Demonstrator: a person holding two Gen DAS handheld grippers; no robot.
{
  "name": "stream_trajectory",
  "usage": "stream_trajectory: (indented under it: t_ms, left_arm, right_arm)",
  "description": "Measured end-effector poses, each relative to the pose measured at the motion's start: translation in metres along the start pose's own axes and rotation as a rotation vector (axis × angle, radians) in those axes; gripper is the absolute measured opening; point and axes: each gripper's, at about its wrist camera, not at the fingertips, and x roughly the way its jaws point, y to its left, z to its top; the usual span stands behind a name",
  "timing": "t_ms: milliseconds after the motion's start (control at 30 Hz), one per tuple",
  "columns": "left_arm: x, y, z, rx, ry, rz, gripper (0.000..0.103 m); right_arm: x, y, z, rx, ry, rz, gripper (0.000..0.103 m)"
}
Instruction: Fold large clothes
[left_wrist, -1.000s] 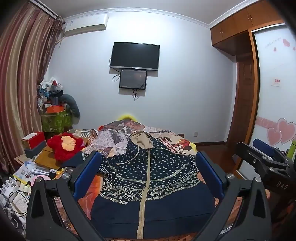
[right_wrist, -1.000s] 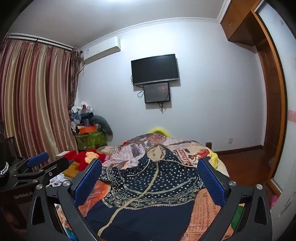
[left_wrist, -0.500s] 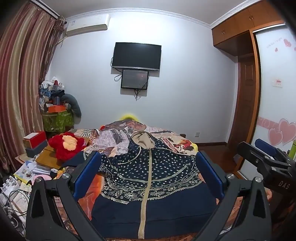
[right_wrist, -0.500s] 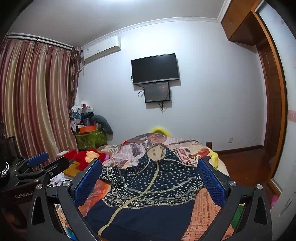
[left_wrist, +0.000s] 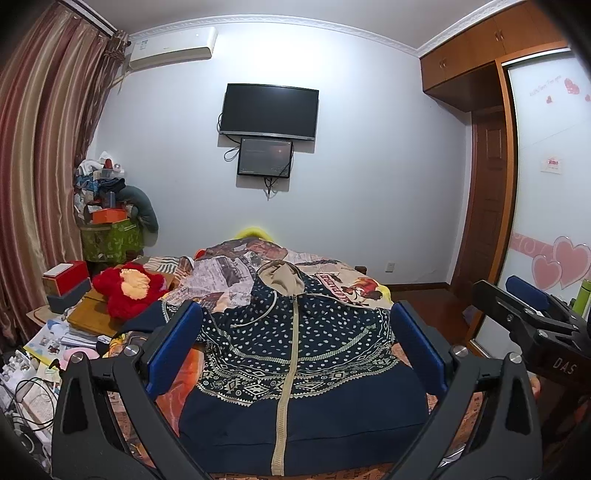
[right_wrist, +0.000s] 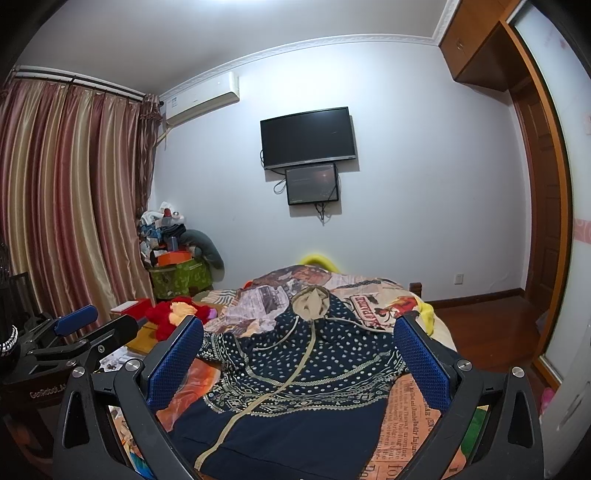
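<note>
Claws both gape wide and hold nothing: my left claw (left_wrist: 295, 347) and right claw (right_wrist: 297, 350) hover above the hoodie (left_wrist: 295, 354) on the bed (right_wrist: 373, 299).

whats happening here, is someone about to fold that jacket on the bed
Looks that way. A person holds a gripper in each hand over a bed. A navy patterned hooded jacket lies face up on it, zipped, hood away from the cameras, hem nearest. The left gripper and right gripper both hover above the jacket with jaws wide open, holding nothing. No fold has been made yet. A red plush toy sits beside the bed.
</note>
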Motion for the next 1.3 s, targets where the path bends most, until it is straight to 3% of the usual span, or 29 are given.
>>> stream_trajectory:
  t_ms: [1300]
  left_arm:
    - [-0.0001, -0.0021, 0.0022, -0.004, -0.004, -0.005, 0.103]
  right_arm:
    - [-0.0043, 0.0017, 0.0017, 0.001, -0.006, 0.000, 0.103]
